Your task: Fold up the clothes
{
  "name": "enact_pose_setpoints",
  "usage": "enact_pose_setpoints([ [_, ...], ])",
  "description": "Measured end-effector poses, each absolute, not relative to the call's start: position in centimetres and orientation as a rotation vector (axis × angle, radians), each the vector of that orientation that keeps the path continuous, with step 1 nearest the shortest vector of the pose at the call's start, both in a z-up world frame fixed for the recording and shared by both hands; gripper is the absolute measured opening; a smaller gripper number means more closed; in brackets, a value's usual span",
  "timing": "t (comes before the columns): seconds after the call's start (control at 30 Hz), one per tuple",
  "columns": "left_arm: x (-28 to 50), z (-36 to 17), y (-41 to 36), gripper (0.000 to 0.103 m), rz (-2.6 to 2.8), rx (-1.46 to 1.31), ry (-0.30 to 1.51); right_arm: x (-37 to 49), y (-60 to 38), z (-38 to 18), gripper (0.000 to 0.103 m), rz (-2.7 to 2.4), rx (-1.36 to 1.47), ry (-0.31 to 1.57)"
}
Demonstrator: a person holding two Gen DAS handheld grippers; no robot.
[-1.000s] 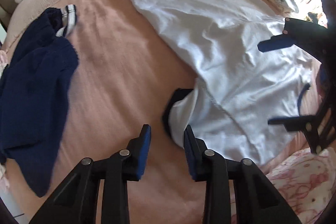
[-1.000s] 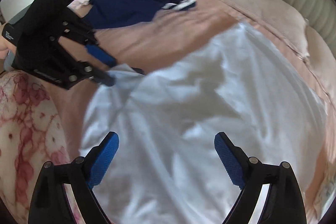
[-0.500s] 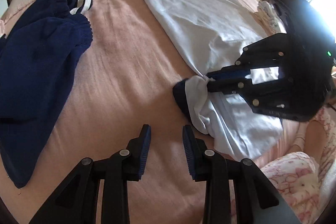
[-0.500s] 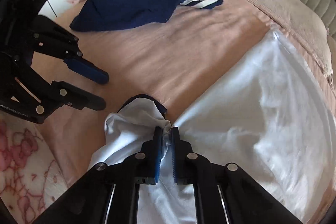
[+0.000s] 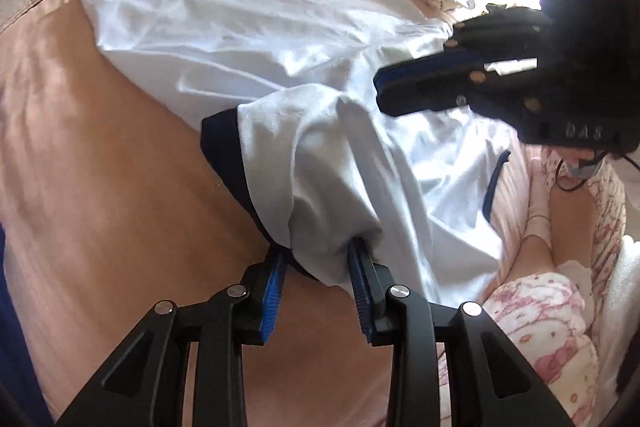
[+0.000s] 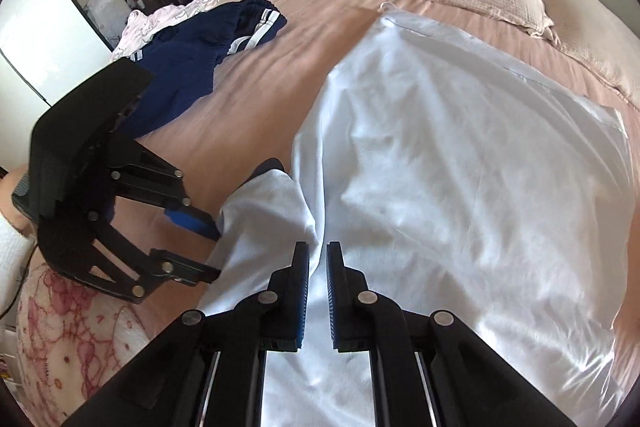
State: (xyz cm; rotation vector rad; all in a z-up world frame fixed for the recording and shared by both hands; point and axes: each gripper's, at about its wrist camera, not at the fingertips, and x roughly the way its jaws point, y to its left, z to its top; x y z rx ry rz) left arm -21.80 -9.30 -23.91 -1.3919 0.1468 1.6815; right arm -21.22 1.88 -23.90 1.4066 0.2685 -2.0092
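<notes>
Shirt (image 5: 280,27) lies spread on the bed (image 5: 100,187), its sleeve (image 5: 312,167) between the left claw's pads.

Left view: the left claw (image 5: 318,259) stands partly apart, with the navy-cuffed sleeve bunched in the gap; whether the pads press it I cannot tell. The shirt's body stretches ahead of the tips and to their right. The right claw (image 5: 380,87) hovers beyond, up and to the right, above the cloth. Right view: the right claw's pads are a narrow slit apart, having just eased open, with nothing caught between them; white cloth lies under and ahead. Navy clothes (image 6: 180,75) sit far ahead to the left.
</notes>
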Motion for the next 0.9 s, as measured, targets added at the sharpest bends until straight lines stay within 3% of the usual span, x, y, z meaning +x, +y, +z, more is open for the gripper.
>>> enact_pose_setpoints([
  [0.1,-21.4,-21.3,-9.5,0.029,1.625,-1.282,0.012,-19.5,2.4,-23.6,0.033,-1.999,1.433,0.261],
  [0.2,-21.0,-19.5,-10.0,0.036,1.656,-1.249,0.027,-17.6,2.9,-23.7,0.040,-1.979,1.451,0.207],
  [0.27,-22.1,-19.9,-9.2,0.038,1.691,-1.273,0.037,-16.8,3.2,-24.3,0.052,-1.934,1.472,0.139],
  [0.37,-24.6,-21.7,-7.9,0.038,1.738,-1.363,0.010,-15.6,2.7,-25.1,0.054,-1.868,1.479,0.080],
  [0.57,-29.3,-23.0,-6.2,0.038,1.769,-1.398,-0.253,-15.5,-1.8,-27.6,0.054,-1.885,1.439,0.328],
  [0.6,-29.3,-22.4,-6.4,0.038,1.785,-1.398,-0.238,-16.1,-2.0,-28.0,0.053,-1.899,1.451,0.329],
  [0.7,-28.8,-21.8,-6.8,0.038,1.812,-1.429,-0.112,-18.2,-1.5,-28.8,0.009,-1.929,1.513,0.236],
  [0.9,-25.9,-23.9,-8.8,0.038,1.688,-1.459,0.087,-20.7,4.6,-28.1,0.007,-1.872,1.560,-0.158],
])
